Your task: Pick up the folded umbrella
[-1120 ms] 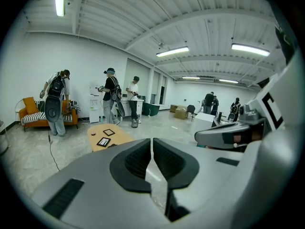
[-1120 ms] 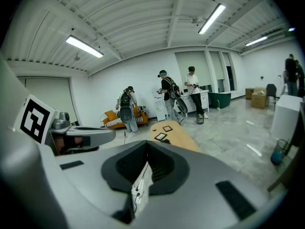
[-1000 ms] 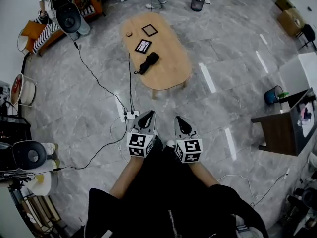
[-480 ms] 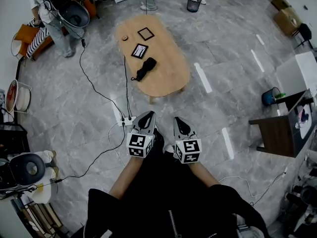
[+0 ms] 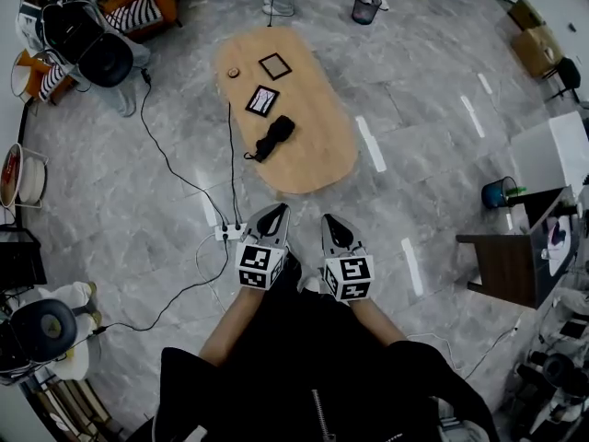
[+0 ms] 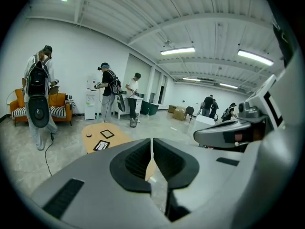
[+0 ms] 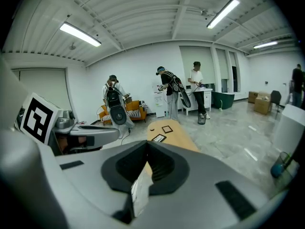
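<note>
The left tongs [image 5: 271,214] and the right tongs [image 5: 334,226] were held side by side in front of the person, above the grey marbled floor [image 5: 147,210]. Each pair was pressed together with nothing between its pads. Both pointed toward the far oval light-wood tabletop [image 5: 317,141], well short of it. The folded black umbrella [image 5: 275,137] lay on that tabletop around its middle, slanted, with its thin strap trailing toward the left edge, well apart from both tongs. Just beyond it lay a flat dark rectangular tablet with a pale screen [image 5: 263,100]. Farther still were a small black square frame [image 5: 274,65] and a little round brown disc [image 5: 234,72]. On the floor just left of the left tongs sat a white power strip [image 5: 229,233], with a black cable [image 5: 161,145] running off to the far left. Off to the right stood a dark wooden side table [image 5: 506,258], with a blue bucket [image 5: 497,193] beyond it.
</note>
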`<state>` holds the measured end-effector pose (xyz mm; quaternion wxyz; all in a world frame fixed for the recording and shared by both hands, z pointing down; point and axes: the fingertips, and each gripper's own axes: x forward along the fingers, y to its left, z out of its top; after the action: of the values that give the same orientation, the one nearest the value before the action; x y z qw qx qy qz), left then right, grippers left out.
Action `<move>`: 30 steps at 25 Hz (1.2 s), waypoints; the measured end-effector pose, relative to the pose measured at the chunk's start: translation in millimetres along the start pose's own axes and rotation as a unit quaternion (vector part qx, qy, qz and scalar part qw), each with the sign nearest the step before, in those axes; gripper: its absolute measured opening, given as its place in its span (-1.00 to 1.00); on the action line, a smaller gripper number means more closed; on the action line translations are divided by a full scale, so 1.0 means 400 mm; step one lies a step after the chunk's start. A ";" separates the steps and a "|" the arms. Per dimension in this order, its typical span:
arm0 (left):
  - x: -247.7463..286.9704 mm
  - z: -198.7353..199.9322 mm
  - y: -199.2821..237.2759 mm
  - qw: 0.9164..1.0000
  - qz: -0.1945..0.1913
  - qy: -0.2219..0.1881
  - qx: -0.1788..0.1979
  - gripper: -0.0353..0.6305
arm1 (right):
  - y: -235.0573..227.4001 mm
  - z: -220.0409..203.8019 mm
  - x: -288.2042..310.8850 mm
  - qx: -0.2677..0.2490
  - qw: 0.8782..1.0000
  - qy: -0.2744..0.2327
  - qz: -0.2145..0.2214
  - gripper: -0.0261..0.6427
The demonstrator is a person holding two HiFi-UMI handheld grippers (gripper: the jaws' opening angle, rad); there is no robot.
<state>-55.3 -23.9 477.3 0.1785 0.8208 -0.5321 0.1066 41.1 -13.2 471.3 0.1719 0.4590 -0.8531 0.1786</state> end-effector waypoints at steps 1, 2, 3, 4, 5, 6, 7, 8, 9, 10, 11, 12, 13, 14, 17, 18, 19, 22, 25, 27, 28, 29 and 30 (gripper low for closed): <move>0.006 0.005 0.016 1.000 0.000 0.000 -0.001 -0.82 | 0.003 0.008 0.016 0.000 1.000 0.001 0.000 -0.89; 0.011 0.009 0.032 1.000 0.001 0.000 -0.002 -0.82 | 0.007 0.015 0.033 0.000 1.000 0.002 0.000 -0.89; 0.016 0.013 0.049 1.000 0.001 0.000 -0.004 -0.82 | 0.012 0.022 0.051 -0.001 1.000 0.003 0.000 -0.89; 0.021 0.016 0.066 1.000 0.001 0.000 -0.005 -0.82 | 0.018 0.028 0.069 -0.001 1.000 0.004 0.000 -0.89; 0.025 0.018 0.081 1.000 0.002 0.000 -0.006 -0.82 | 0.023 0.035 0.085 0.000 1.000 0.005 0.001 -0.89; 0.028 0.020 0.095 1.000 0.002 0.000 -0.007 -0.82 | 0.028 0.041 0.099 -0.001 1.000 0.005 0.001 -0.89; 0.032 0.023 0.108 1.000 0.002 0.000 -0.007 -0.82 | 0.031 0.047 0.112 -0.002 1.000 0.006 0.001 -0.89; 0.035 0.027 0.120 1.000 0.002 0.000 -0.007 -0.82 | 0.034 0.054 0.124 -0.003 1.000 0.005 0.001 -0.89; 0.039 0.031 0.132 1.000 0.001 0.000 -0.008 -0.82 | 0.036 0.062 0.137 -0.004 1.000 0.005 0.001 -0.89; 0.042 0.034 0.144 1.000 0.001 0.001 -0.008 -0.82 | 0.038 0.070 0.149 -0.004 1.000 0.003 0.000 -0.89; 0.046 0.037 0.157 1.000 0.000 0.002 -0.007 -0.82 | 0.039 0.078 0.160 -0.004 1.000 0.002 -0.001 -0.89; 0.049 0.039 0.170 1.000 0.000 0.003 -0.007 -0.82 | 0.039 0.085 0.172 -0.003 1.000 0.002 -0.004 -0.89; 0.054 0.040 0.183 1.000 -0.001 0.004 -0.006 -0.82 | 0.039 0.092 0.184 -0.002 1.000 0.001 -0.006 -0.89; 0.058 0.040 0.195 1.000 -0.001 0.006 -0.006 -0.82 | 0.039 0.097 0.194 -0.001 1.000 0.001 -0.007 -0.89; 0.065 0.035 0.219 1.000 -0.002 0.011 -0.008 -0.82 | 0.041 0.104 0.213 0.001 1.000 0.002 -0.009 -0.89; 0.069 0.034 0.224 1.000 -0.003 0.012 -0.008 -0.82 | 0.039 0.105 0.217 0.001 1.000 0.003 -0.010 -0.89; 0.074 0.032 0.228 1.000 -0.005 0.014 -0.007 -0.82 | 0.036 0.106 0.222 0.000 1.000 0.003 -0.011 -0.89; 0.099 0.029 0.237 1.000 -0.012 0.017 -0.005 -0.82 | 0.022 0.111 0.240 0.002 1.000 0.000 -0.018 -0.89; 0.124 0.023 0.239 1.000 -0.018 0.022 -0.003 -0.82 | 0.008 0.115 0.255 0.006 1.000 -0.003 -0.022 -0.89; 0.143 0.021 0.240 0.999 -0.022 0.024 0.001 -0.82 | -0.001 0.121 0.270 0.008 1.000 -0.006 -0.021 -0.89; 0.157 0.023 0.241 0.999 -0.024 0.026 0.004 -0.82 | -0.008 0.128 0.281 0.010 1.000 -0.008 -0.021 -0.89; 0.172 0.025 0.242 0.999 -0.026 0.028 0.006 -0.82 | -0.017 0.135 0.293 0.012 1.000 -0.010 -0.022 -0.89; 0.187 0.028 0.244 0.999 -0.028 0.030 0.007 -0.82 | -0.027 0.142 0.306 0.014 1.000 -0.011 -0.022 -0.89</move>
<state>-113.7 -127.2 512.1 0.1917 0.8328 -0.5028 0.1298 -20.7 -133.2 479.2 0.1597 0.4817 -0.8423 0.1817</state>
